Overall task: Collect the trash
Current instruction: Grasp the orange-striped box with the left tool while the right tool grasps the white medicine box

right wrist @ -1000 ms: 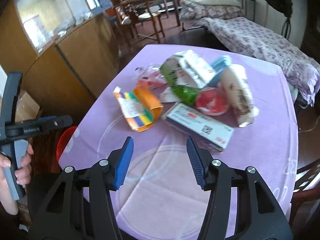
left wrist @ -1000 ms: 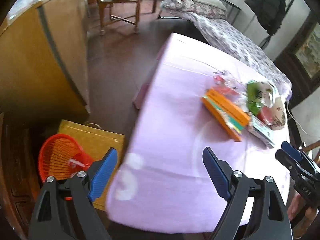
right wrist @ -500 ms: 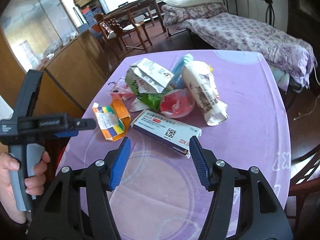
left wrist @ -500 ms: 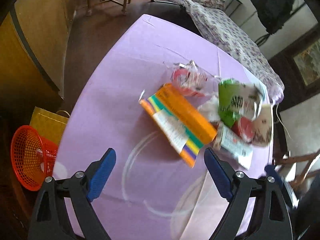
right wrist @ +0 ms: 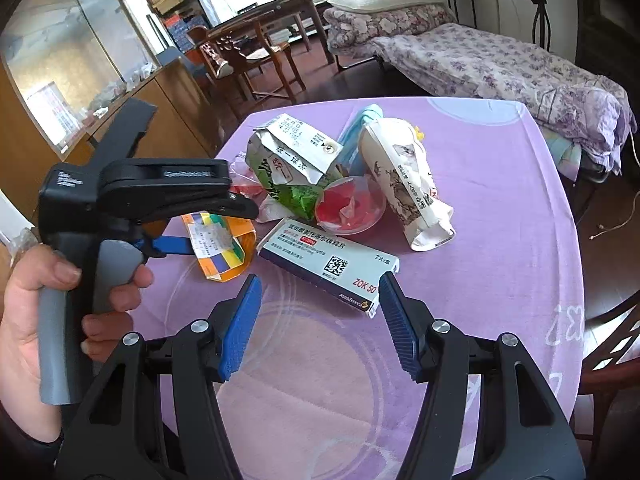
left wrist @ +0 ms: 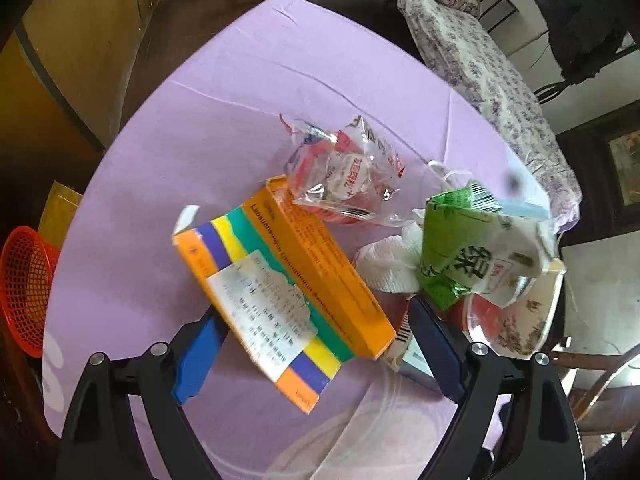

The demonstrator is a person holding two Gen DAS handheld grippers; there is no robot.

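An orange box [left wrist: 280, 280] with coloured stripes and a white label lies on the lilac tablecloth [left wrist: 200, 120]. My left gripper [left wrist: 316, 354] hangs over its near end, open wide, one blue pad on each side of the box. In the right wrist view a hand holds that left gripper [right wrist: 172, 246] beside the same orange box [right wrist: 220, 252]. My right gripper [right wrist: 319, 292] stands open just short of a white medicine box [right wrist: 328, 268]. Behind lie a green drink carton [right wrist: 288, 160], a red plastic cup [right wrist: 350, 206], a white printed paper bag [right wrist: 404, 184] and a clear wrapper [left wrist: 344, 176].
A red mesh basket [left wrist: 24, 288] and a yellow bag [left wrist: 58, 212] stand on the floor left of the table. A wooden cabinet [right wrist: 172, 96] is at the left, a bed [right wrist: 500, 60] beyond the table, a chair [right wrist: 612, 340] at its right edge.
The left gripper has swung from the table's edge near the basket in over the orange box and come lower. The right gripper has shifted slightly toward the white medicine box, its jaws a little wider.
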